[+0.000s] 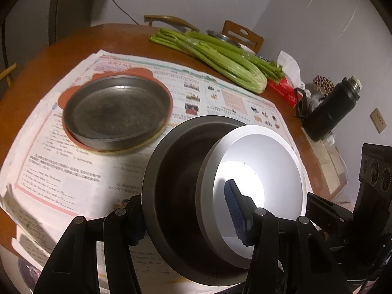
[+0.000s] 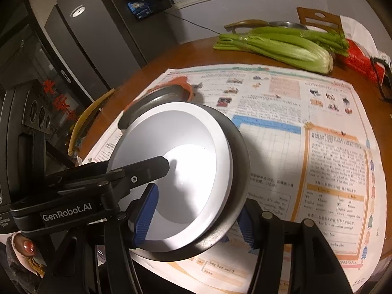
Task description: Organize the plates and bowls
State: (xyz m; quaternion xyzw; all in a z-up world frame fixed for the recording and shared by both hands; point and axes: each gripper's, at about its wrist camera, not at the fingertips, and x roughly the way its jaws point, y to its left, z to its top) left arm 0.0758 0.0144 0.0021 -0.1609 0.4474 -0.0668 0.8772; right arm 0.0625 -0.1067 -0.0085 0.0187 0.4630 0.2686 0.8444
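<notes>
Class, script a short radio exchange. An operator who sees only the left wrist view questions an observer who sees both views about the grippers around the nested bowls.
Operator: The right gripper's jaws are hidden from me. Where are they?
Observer: They straddle the near wall, one pad inside the white bowl and one outside the metal bowl.
Operator: Any marking on my left gripper?
Observer: Its side reads GenRobot.AI.
Operator: Is anyone in view?
Observer: Only part of a hand with a red-painted nail, at the lower left.
</notes>
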